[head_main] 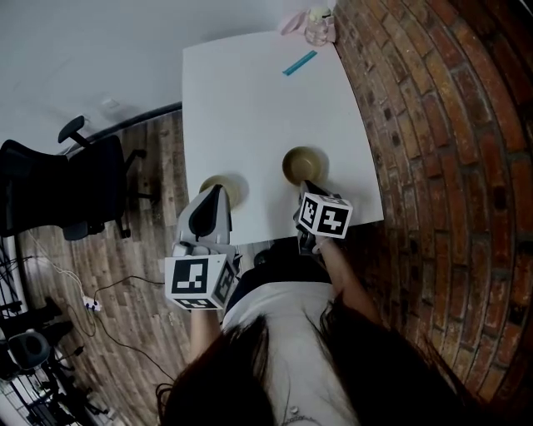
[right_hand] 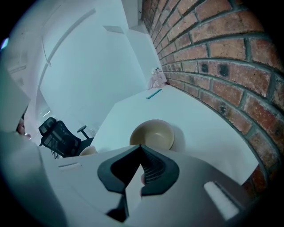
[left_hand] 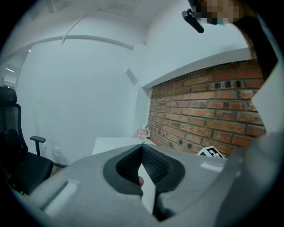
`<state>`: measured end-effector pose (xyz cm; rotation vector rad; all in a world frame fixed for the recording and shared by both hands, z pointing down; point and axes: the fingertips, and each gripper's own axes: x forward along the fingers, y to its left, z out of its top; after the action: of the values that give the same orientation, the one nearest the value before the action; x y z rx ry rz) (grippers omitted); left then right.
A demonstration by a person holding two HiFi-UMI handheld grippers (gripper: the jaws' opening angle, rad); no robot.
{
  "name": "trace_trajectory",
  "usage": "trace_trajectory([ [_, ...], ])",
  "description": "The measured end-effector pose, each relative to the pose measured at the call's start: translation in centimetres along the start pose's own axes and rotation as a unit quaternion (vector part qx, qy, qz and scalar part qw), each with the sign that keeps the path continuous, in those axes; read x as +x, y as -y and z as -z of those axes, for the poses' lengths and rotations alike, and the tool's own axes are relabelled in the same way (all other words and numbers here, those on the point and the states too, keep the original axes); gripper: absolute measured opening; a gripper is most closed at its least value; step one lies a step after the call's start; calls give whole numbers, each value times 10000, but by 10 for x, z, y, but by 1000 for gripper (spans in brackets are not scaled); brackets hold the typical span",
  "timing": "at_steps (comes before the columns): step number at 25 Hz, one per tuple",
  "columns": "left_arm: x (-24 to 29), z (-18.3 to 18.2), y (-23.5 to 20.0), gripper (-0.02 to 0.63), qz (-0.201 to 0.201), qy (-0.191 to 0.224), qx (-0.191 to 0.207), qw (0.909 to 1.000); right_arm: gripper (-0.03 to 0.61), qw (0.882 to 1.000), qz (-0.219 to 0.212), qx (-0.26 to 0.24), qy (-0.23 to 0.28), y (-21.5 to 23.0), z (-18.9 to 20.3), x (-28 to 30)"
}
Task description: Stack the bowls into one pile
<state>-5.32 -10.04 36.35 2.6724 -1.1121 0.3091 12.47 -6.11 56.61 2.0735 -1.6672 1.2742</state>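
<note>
**Head view:** White table (head_main: 250, 91) w/ two tan bowls close to its near edge, both upright, well apart, not stacked. The wall-side bowl (head_main: 304, 164) sits toward the table's side by the brick wall (head_main: 450, 125). The chair-side bowl (head_main: 234, 185) sits toward the table's opposite side. It's partly covered by the left hand-held gripper (head_main: 219, 193), whose tip hangs over its rim. The right hand-held gripper (head_main: 308, 188) has its tip at the near side of the wall-side bowl; contact can't be told. A teal stick (head_main: 300, 62) lies near the table's far edge, and a pink item (head_main: 293, 22) sits at its far corner. An office chair (head_main: 67, 187) stands off the table's left side.

**Left gripper view:** The left hand-held gripper (left_hand: 142, 148) has its jaws pressed together at the tips, w/ nothing btw them. Beyond the tips only the far part of the table (left_hand: 111, 142) shows, w/ the brick wall (left_hand: 199, 111) along its right and the office chair (left_hand: 17, 159) off its left.

**Right gripper view:** The right hand-held gripper (right_hand: 141, 148) also has its jaw tips meeting, pinching nothing. The wall-side bowl (right_hand: 151, 135) stands just beyond the tips, upright and empty, on the table (right_hand: 199, 115). The teal stick (right_hand: 154, 93) lies toward the table's far edge.
</note>
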Motion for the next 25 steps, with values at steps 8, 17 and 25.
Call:
trace_trajectory([
  [8,-18,2,-11,2,-232,39,-44,9997,3,9996,-204,-162,-105,-22,6,6],
  [17,-34,2,-27,2,-550,93,-119,9984,6,9979,-469,-369,-241,-49,11,15],
  [25,-46,3,-41,2,-822,105,-194,9964,9,9956,-679,-529,-373,-70,15,24],
])
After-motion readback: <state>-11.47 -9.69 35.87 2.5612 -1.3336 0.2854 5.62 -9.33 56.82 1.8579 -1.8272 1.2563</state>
